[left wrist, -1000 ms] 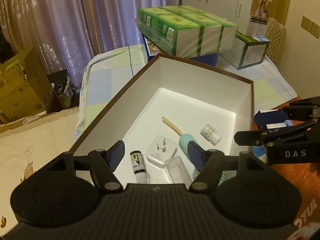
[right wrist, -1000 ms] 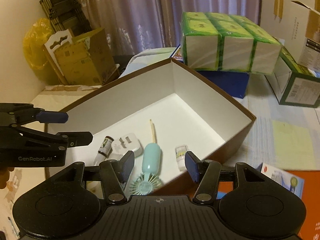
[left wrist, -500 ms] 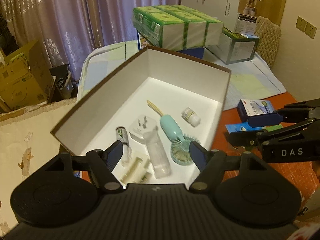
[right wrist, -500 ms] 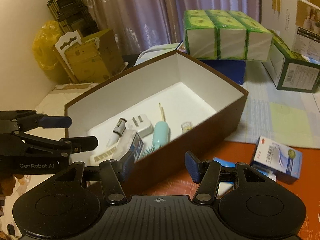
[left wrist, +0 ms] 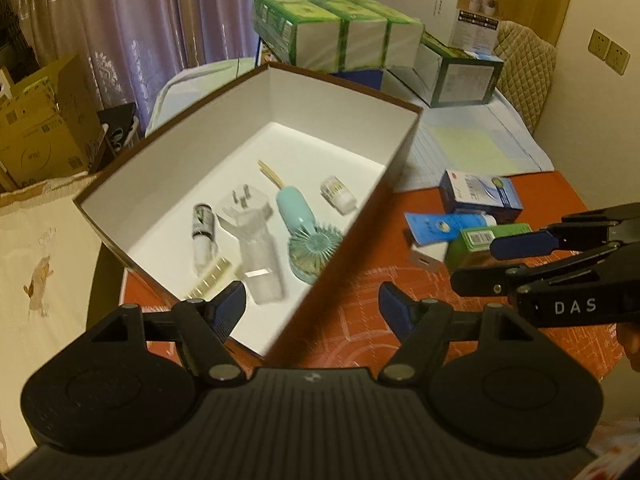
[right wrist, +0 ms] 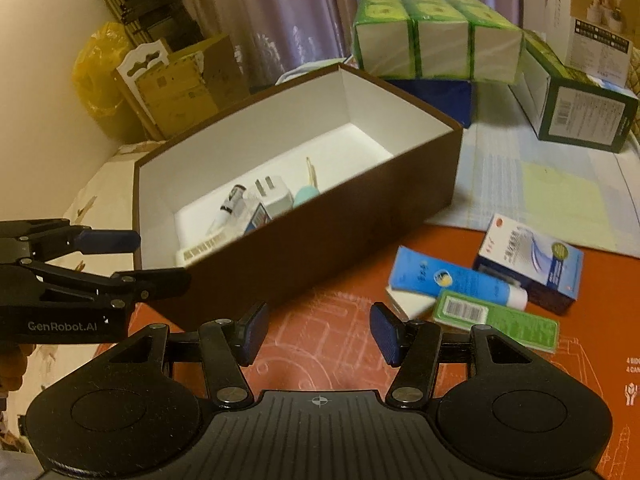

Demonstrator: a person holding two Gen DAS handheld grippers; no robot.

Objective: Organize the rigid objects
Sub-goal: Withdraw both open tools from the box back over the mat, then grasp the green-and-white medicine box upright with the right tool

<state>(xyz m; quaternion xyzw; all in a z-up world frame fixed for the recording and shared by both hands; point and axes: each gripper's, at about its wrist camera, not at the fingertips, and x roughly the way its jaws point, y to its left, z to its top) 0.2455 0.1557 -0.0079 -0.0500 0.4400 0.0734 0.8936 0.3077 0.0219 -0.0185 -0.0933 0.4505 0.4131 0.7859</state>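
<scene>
Box (left wrist: 404, 148) holds a fan (left wrist: 304, 232), plug (left wrist: 244, 208) and 2 bottles. Right of it lie 3 packs on the mat (right wrist: 320, 344). Left gripper (left wrist: 312, 308) and right gripper (right wrist: 316, 330) both spread, empty.

Brown box (right wrist: 320, 216), white inside, holds a teal fan (left wrist: 308, 236), plug, 2 bottles; at its 3 o'clock lie 3 packages (right wrist: 480, 288).

A: Where is open passage?
B: The far half of the brown box (left wrist: 404, 142) floor, and the bare orange surface (right wrist: 320, 344) before the right claw (right wrist: 316, 330).

A: Obstacles?
B: The box's near wall; the blue tube (right wrist: 452, 280), green box (right wrist: 496, 320) and white-blue carton (right wrist: 528, 258) clustered right; stacked tissue packs (right wrist: 436, 36) behind. The left claw (right wrist: 156, 260) projects beside the box corner.
</scene>
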